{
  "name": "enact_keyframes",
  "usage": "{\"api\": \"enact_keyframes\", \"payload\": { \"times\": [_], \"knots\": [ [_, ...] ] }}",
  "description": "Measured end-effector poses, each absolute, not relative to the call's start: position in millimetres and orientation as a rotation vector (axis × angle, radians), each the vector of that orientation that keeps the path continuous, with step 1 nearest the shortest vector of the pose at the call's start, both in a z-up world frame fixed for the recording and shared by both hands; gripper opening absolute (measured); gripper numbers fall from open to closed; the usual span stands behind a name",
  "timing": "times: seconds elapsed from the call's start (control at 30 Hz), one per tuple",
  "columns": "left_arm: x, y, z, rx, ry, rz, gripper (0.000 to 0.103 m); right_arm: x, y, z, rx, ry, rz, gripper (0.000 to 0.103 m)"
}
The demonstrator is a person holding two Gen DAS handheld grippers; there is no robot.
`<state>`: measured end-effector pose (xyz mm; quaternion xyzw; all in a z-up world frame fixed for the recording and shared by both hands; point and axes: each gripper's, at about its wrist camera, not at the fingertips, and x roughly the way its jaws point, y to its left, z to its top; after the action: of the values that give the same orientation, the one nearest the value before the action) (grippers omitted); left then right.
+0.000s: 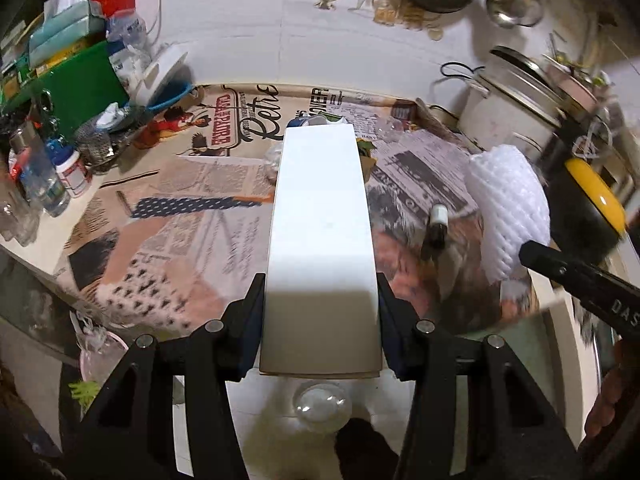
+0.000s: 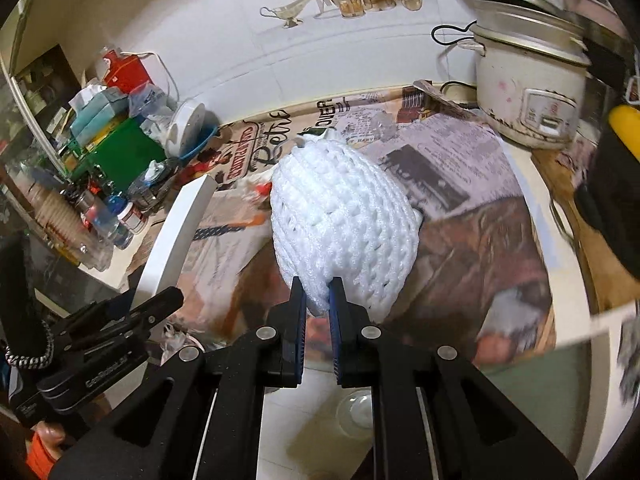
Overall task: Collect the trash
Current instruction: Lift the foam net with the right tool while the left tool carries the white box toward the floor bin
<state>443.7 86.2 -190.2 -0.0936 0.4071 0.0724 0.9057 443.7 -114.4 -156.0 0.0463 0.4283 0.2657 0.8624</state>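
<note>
The left claw (image 1: 320, 328) clamps the near end of a long white box (image 1: 320, 216); its jaws stand at middle width with the pads flat against the box's two sides. The box projects forward, clear of the bench (image 1: 192, 208). The right claw (image 2: 318, 320) is nearly closed, pinching the lower edge of a white foam net sleeve (image 2: 344, 224), which hangs in the air ahead of it. The two claws are near each other, the left one beside the right, and both loads are above the printed newspaper-pattern cover.

Progress, as a judgement: two trash items are picked up and in transit; neither is deposited, and no bin is identifiable in either view. Remaining on the bench: a small dark bottle with a white cap (image 1: 436, 224) lying on the cover, crumpled wrappers (image 1: 316, 122) beyond the box's far end, and clutter along the left edge. A rice cooker (image 2: 528, 92) stands at the right rear.
</note>
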Motion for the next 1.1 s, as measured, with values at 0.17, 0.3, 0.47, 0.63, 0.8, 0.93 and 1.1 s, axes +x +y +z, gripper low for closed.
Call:
{"api": "enact_keyframes", "payload": {
  "times": [0.17, 0.3, 0.47, 0.63, 0.8, 0.93, 1.1],
  "knots": [
    [394.7, 96.2, -188.3, -0.165, 0.83, 0.114, 0.05, 398.8, -102.6, -155.7, 0.111, 0.883, 0.526, 0.01],
    [361.8, 100.3, -191.8, -0.168, 0.846, 0.083, 0.05, 370.9, -96.5, -156.3, 0.105, 0.881, 0.508, 0.01],
    [335.4, 95.0, -204.5, -0.16, 0.886, 0.047, 0.05, 344.4, -99.6, -160.4, 0.104, 0.896, 0.478, 0.01],
    [320.9, 81.8, -220.7, -0.171, 0.917, 0.026, 0.05, 322.9, -107.9, -171.7, 0.091, 0.926, 0.458, 0.01],
    [317.5, 63.7, -245.6, -0.195, 0.976, 0.016, 0.05, 312.7, -119.2, -193.7, 0.095, 0.988, 0.445, 0.01],
    [321.7, 48.3, -277.2, -0.201, 1.043, 0.015, 0.05, 313.1, -130.5, -223.4, 0.099, 1.052, 0.441, 0.01],
    [328.5, 32.5, -331.7, -0.251, 1.106, 0.027, 0.05, 318.7, -140.0, -265.1, 0.074, 1.105, 0.444, 0.01]
  ]
}}
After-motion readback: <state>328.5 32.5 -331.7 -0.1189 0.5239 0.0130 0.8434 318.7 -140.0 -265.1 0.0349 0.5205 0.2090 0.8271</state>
